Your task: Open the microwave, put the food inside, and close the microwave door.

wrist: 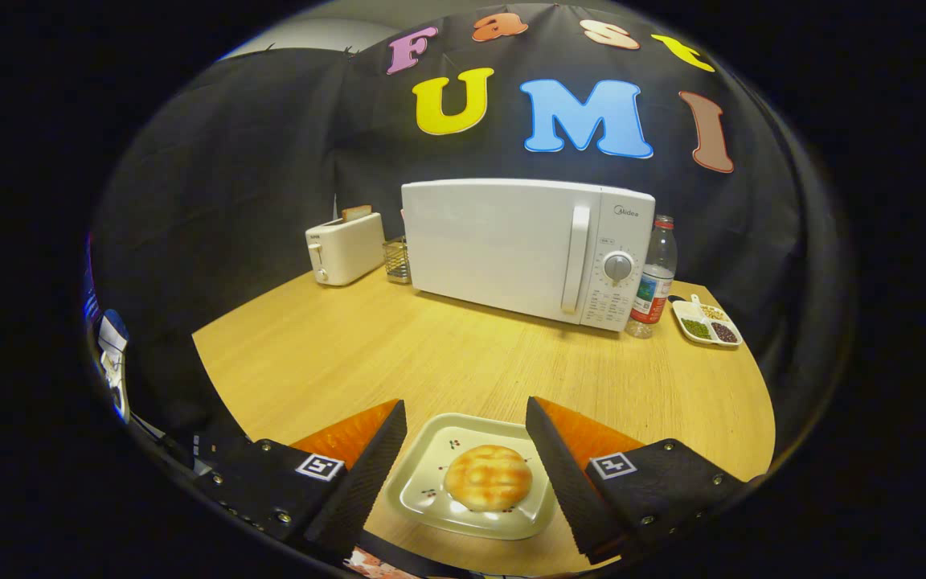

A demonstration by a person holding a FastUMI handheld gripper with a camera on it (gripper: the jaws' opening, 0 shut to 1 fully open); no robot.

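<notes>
Low in the frame, the gripper [465,434] is held spread wide, a plate [423,486] carrying a round bun [488,477] seen between its fingers on the bench [431,354]. Beyond, at centre, the microwave [503,241] stands closed.

Tool [466,418] low, pointing forward, slightly downward; fingers [366,474] spread wide apart, nothing pressed between, tips angled inward.

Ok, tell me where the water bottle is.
In the gripper view the water bottle stands at the table's far side, beside the microwave by its dial, far beyond the open gripper.
</notes>
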